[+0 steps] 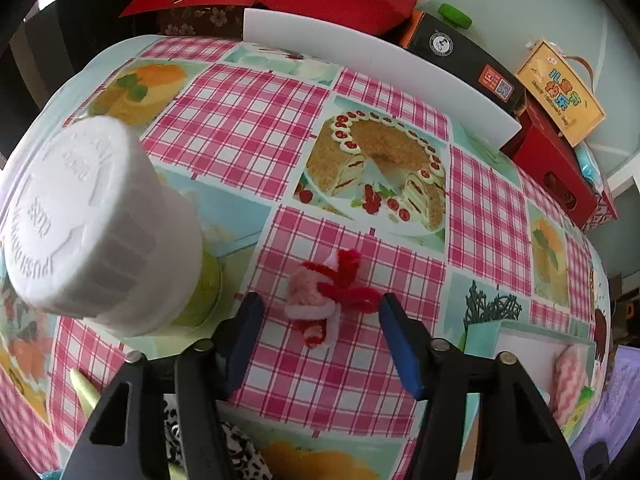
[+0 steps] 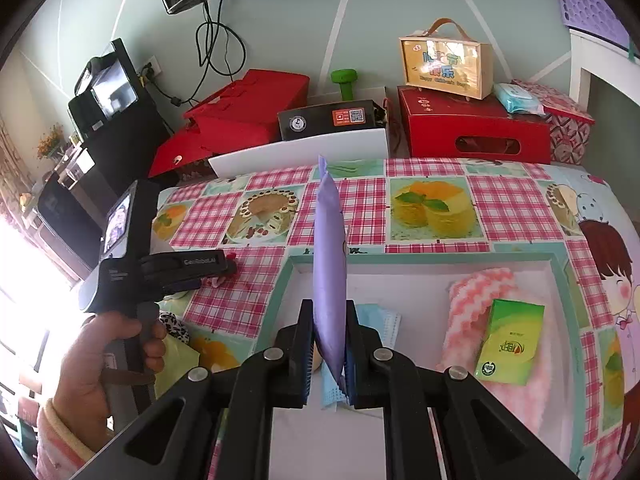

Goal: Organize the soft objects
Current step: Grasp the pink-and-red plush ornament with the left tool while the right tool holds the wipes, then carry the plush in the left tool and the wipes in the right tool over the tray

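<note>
Daylight from left, overexposed; fisheye-warped, dark corners.

The tablecloth is looking like slick, glossy vinyl, catching window glare. The little Santa toy is showing fuzzy plush. The bottle cap is reading as matt white ridged plastic. The purple packet is looking like smooth satiny plastic film, and the pink towel is looking fluffy.

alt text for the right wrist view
The right tool is shut on a purple packet, held upright over a white tray that holds a pink cloth, green tissue pack and blue face mask.
</note>
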{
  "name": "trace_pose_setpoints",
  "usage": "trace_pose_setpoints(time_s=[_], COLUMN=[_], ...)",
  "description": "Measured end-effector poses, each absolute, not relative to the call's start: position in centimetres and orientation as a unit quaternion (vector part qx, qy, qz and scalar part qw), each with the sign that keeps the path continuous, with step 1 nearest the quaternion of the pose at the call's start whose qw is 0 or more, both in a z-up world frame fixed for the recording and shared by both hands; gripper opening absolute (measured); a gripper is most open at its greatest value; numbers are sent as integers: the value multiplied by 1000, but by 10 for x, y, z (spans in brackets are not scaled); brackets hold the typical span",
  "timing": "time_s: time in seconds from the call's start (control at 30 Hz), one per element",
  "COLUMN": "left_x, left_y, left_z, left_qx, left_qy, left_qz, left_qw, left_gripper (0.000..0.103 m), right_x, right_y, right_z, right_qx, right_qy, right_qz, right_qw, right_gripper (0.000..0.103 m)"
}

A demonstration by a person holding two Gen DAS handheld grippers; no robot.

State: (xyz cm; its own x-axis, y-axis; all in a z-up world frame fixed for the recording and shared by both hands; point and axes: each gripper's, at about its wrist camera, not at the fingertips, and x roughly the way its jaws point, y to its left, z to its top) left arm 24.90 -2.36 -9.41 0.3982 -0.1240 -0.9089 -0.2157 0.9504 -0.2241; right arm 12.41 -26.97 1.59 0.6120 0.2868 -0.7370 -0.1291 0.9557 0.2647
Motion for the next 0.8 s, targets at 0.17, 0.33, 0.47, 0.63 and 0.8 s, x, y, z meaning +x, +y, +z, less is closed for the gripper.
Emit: trace_pose_setpoints(time_s=[0.17, 0.33, 0.47, 0.63, 0.8], left_x=[250, 248, 245, 239, 227], left_y=[-24, -20, -21, -24, -32], left_z=[-95, -97, -93, -76, -36], left_qx=[-164, -171, -171, -172, -166], left_qy=[545, 550, 549, 536, 496], left_qz=[25, 27, 25, 14, -6], left_qw=[822, 817, 817, 826, 852], left_gripper=[37, 22, 21, 21, 21], right_x=[123, 124, 123, 120, 111], right_y=[-270, -273, -277, -288, -303], right_z=[16, 16, 16, 23, 38], right_qx=[93, 97, 102, 112, 121], right_qy=[426, 425, 424, 411, 386], right_qz=[116, 114, 111, 100, 82], right_qw=[893, 893, 893, 899, 911], right_gripper=[13, 13, 13, 13, 13])
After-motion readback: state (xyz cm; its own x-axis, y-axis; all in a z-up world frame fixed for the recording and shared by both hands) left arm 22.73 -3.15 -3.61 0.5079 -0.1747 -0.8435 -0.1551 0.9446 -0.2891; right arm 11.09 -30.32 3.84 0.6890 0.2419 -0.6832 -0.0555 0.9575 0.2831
